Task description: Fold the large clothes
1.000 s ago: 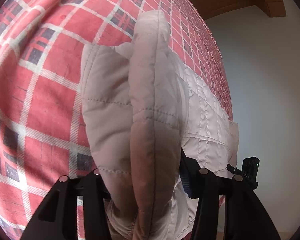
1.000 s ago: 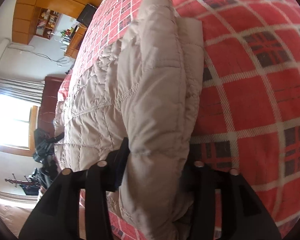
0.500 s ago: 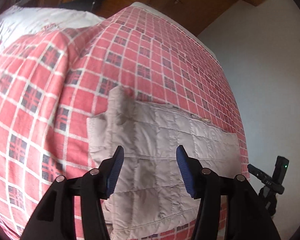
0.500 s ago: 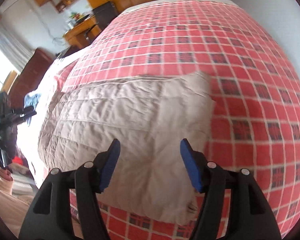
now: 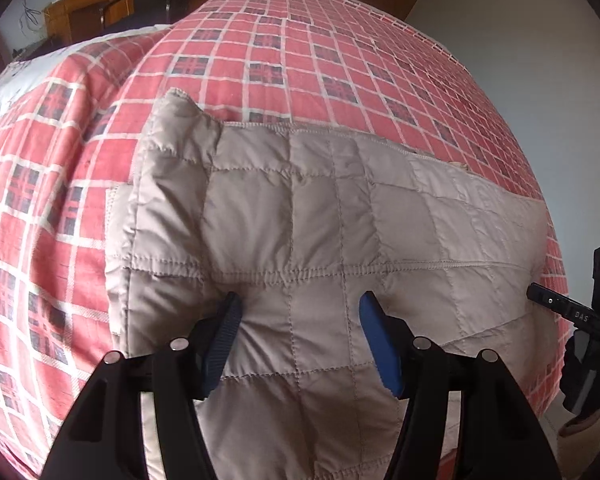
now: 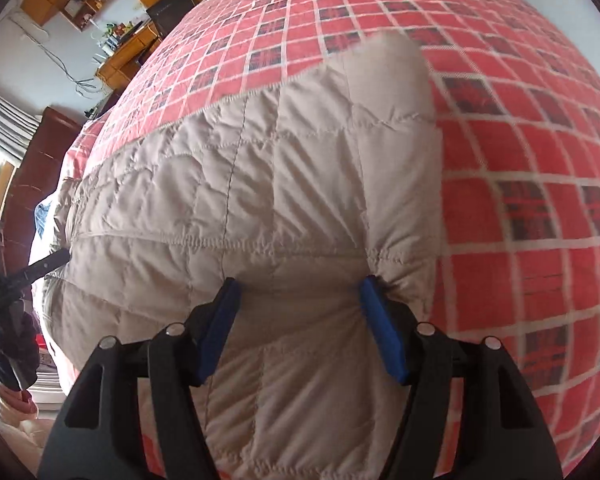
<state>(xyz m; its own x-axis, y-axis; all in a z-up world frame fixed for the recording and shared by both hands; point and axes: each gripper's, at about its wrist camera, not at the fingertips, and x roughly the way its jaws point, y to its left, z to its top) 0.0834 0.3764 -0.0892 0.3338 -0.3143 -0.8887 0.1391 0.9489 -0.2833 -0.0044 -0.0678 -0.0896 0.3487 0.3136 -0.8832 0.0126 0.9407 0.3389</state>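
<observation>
Bed covered in a red plaid bedspread (image 5: 340, 60), with a folded beige quilted jacket (image 5: 300, 216) lying flat on it

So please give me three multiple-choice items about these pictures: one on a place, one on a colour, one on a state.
1. Where does the jacket lie?
A. on the bed
B. on a chair
C. on the floor

2. What colour is the bedcover?
A. plain blue
B. red plaid
C. green stripes

3. How do the left gripper and right gripper stand?
A. both open
B. both shut on cloth
C. one open, one shut

Key: 1 A, the jacket rests on the bedcover; 2 B, red squares with white lines; 3 A, each pair of blue pads stands apart over the jacket.
</observation>
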